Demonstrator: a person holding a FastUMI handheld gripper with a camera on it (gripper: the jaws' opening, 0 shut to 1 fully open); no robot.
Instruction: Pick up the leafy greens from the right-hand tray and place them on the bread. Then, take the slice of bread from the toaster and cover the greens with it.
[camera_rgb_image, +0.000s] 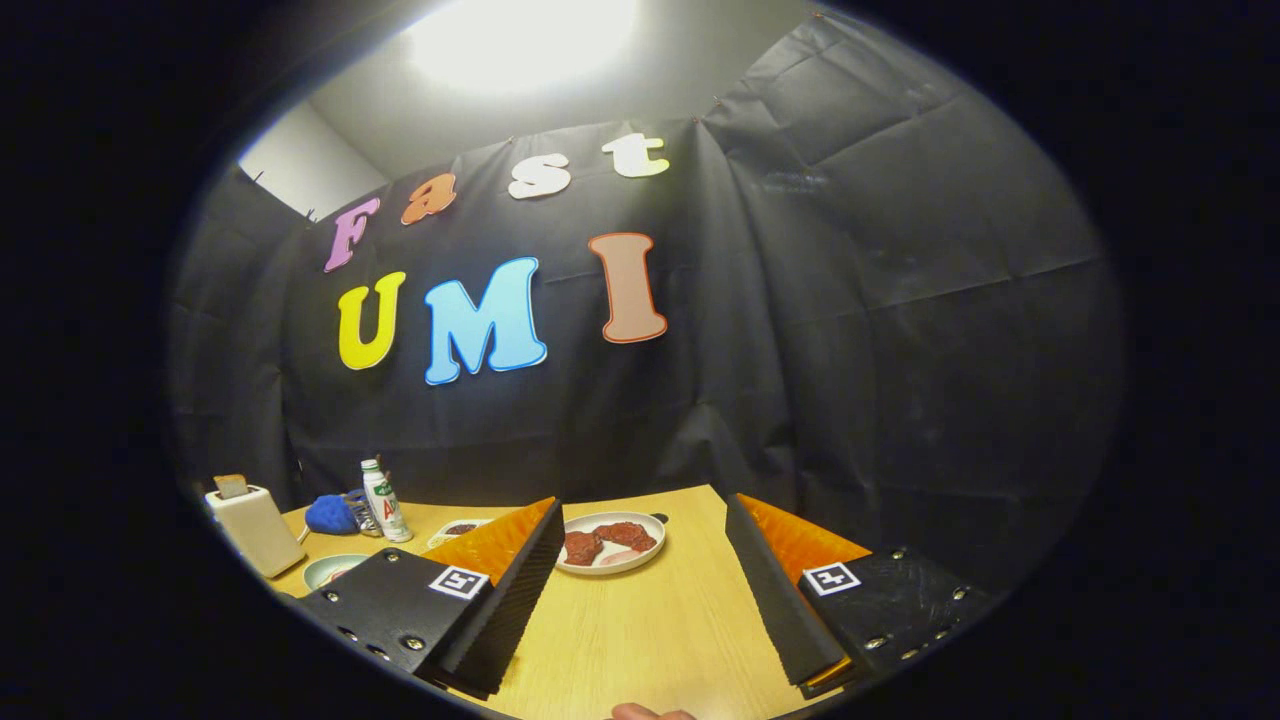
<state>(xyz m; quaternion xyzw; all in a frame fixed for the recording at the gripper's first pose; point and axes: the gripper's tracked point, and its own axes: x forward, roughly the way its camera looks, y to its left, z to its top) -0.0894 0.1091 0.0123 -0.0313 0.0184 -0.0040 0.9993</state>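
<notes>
Claw (640, 600): spread wide, empty, raised over wooden bench (640, 640). White plate (611, 543) with dark red pieces just ahead, between the fingers. Toaster (255, 528) with bread slice (231, 486) far left, beyond the left finger; bottle (384, 501), blue cloth (331, 514) beside. Leafy greens: not identifiable. Advised: tilt down, locate greens tray, descend squarely.
</notes>
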